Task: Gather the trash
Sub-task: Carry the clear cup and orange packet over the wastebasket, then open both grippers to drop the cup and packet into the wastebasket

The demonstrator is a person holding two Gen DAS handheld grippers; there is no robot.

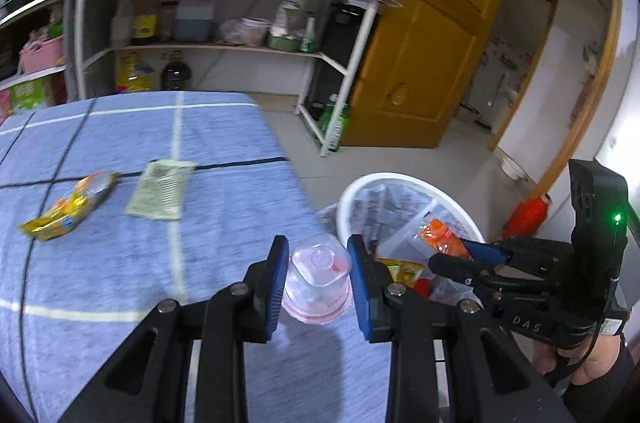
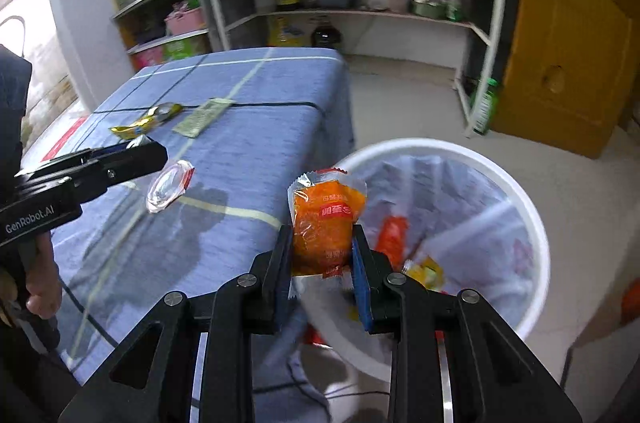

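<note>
Orange packet (image 2: 326, 223) upright; clear cup (image 1: 318, 273) w/ pink rim.

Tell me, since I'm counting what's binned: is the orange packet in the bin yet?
Not yet. The right gripper holds the orange packet above the bin.

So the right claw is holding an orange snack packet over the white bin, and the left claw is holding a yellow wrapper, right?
Not quite. The left claw holds a clear plastic cup, not a yellow wrapper; the left wrist view shows it. The yellow wrapper lies on the table. The right claw does hold the orange snack packet by the white bin.
</note>
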